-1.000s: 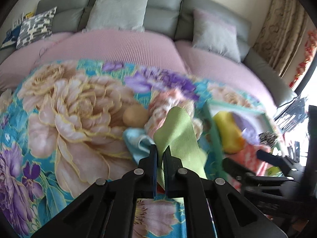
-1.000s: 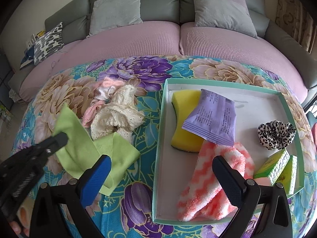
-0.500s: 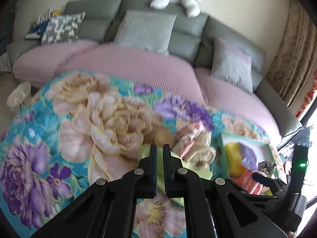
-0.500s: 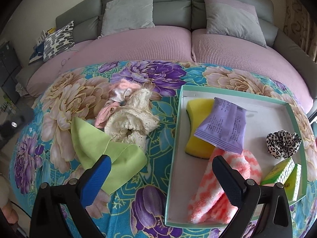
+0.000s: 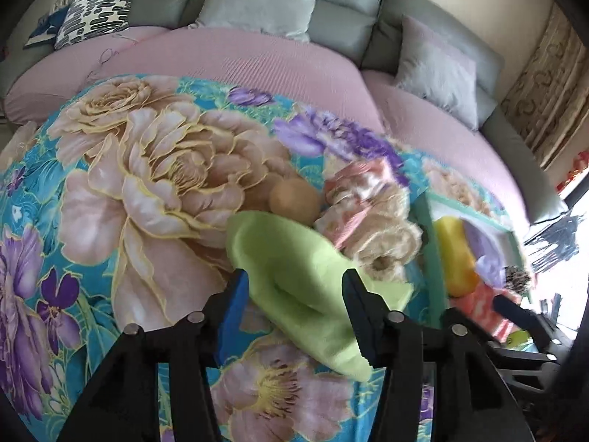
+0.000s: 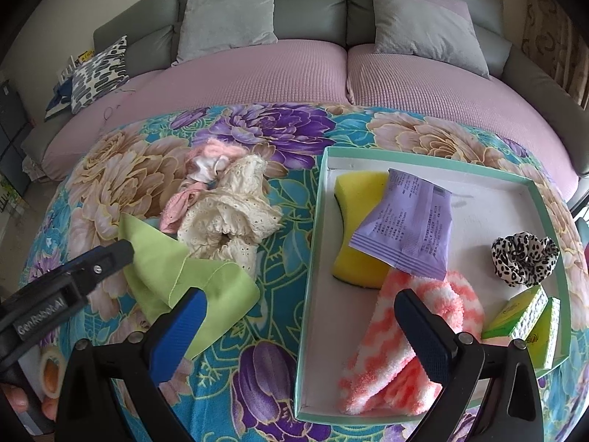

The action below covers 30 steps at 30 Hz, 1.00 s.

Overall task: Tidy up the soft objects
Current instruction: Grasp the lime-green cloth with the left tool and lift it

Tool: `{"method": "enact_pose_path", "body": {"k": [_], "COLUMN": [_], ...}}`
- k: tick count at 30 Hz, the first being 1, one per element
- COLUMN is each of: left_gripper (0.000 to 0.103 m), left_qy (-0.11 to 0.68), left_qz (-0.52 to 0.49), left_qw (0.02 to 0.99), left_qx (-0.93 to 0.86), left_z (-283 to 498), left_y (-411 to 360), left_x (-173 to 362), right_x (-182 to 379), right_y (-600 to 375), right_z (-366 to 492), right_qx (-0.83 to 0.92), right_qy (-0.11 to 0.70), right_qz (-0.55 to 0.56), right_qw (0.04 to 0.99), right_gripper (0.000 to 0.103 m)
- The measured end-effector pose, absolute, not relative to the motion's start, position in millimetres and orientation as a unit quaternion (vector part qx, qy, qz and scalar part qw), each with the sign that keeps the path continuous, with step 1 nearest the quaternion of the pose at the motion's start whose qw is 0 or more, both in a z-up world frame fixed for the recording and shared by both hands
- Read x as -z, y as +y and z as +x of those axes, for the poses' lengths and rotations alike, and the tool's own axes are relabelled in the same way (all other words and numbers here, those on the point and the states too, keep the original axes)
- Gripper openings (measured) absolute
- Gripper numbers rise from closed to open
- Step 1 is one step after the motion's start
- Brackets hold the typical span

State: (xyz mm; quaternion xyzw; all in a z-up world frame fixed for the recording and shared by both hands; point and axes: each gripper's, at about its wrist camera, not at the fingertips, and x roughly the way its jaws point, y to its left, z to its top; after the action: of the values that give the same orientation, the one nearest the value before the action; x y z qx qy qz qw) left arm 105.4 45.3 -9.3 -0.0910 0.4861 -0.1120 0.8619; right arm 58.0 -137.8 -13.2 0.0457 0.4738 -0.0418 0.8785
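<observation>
The left gripper point(image 5: 292, 287), earlier clamped on the green cloth point(image 5: 294, 276), now gapes, the cloth apparently lying freed beside the lace bundle point(image 5: 383, 239).

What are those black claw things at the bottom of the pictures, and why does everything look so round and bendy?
Those claws are grippers, like big tongs. A person holds one in each hand, and each carries a small wide-angle camera, which bends the picture.

One picture looks along the left gripper, the other along the right gripper. Both are open and hold nothing.

Below them is a flowery blanket on a sofa. A green cloth lies under the left gripper, beside a pile of lacy clothes. On the right, a green tray holds a yellow sponge, a purple packet, a fluffy pink sock and a spotted scrunchie.
</observation>
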Motion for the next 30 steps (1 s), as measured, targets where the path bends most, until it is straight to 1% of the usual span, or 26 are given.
{"method": "enact_pose_path", "body": {"k": [1,2,3,4,5,8,10,13,18,19,20,21,22,26,30], "left_gripper": [0.054,0.057,0.061,0.068,0.069,0.070,0.074,0.074,0.073,0.062,0.048,0.041,0.032,0.017,0.011], "left_qy": [0.487,0.490,0.497,0.503,0.511,0.519,0.520,0.532,0.541,0.540,0.538,0.537,0.536,0.524,0.502], "left_qz": [-0.094,-0.101,-0.114,-0.119,-0.125,-0.138,-0.152,-0.160,-0.127,-0.118,-0.108,-0.105,-0.103,-0.077,-0.069], "left_qw": [0.861,0.859,0.854,0.849,0.844,0.836,0.831,0.821,0.821,0.823,0.826,0.827,0.828,0.837,0.849], "left_qx": [0.109,0.107,0.107,0.107,0.106,0.114,0.122,0.131,0.131,0.128,0.127,0.130,0.132,0.137,0.148], "left_z": [105.9,107.0,108.9,109.8,111.2,112.1,112.3,114.0,111.3,110.0,108.5,107.5,106.9,103.9,100.3], "left_y": [46.8,49.2,51.5,52.9,53.6,52.7,50.9,45.3,30.5,28.7,26.8,25.5,25.7,20.7,20.7], "left_x": [10.6,13.3,18.4,21.5,26.0,31.5,33.7,40.3,43.0,41.8,40.0,38.6,37.7,30.1,18.3], "right_x": [13.3,13.4,13.6,13.5,13.3,13.1,13.4,13.8,14.2,14.5,14.7,14.8,15.0,15.5,15.4], "right_y": [-138.1,-138.3,-138.6,-138.8,-139.3,-140.6,-140.8,-140.5,-139.8,-140.0,-140.3,-140.6,-141.0,-142.5,-142.9], "right_z": [58.1,58.4,58.5,58.4,58.2,58.1,58.2,58.8,58.8,58.8,58.8,58.7,58.9,58.5,59.0], "right_qx": [0.042,0.042,0.043,0.043,0.044,0.045,0.045,0.045,0.046,0.047,0.048,0.048,0.049,0.050,0.051], "right_qy": [0.474,0.475,0.475,0.476,0.475,0.475,0.476,0.478,0.479,0.480,0.480,0.481,0.481,0.482,0.482], "right_qz": [0.046,0.047,0.047,0.047,0.046,0.048,0.048,0.046,0.045,0.045,0.046,0.046,0.047,0.048,0.049], "right_qw": [0.878,0.878,0.878,0.877,0.877,0.877,0.877,0.876,0.875,0.875,0.875,0.874,0.874,0.873,0.873], "right_gripper": [0.103,0.103,0.103,0.103,0.103,0.103,0.103,0.103,0.103,0.103,0.103,0.103,0.103,0.103,0.103]}}
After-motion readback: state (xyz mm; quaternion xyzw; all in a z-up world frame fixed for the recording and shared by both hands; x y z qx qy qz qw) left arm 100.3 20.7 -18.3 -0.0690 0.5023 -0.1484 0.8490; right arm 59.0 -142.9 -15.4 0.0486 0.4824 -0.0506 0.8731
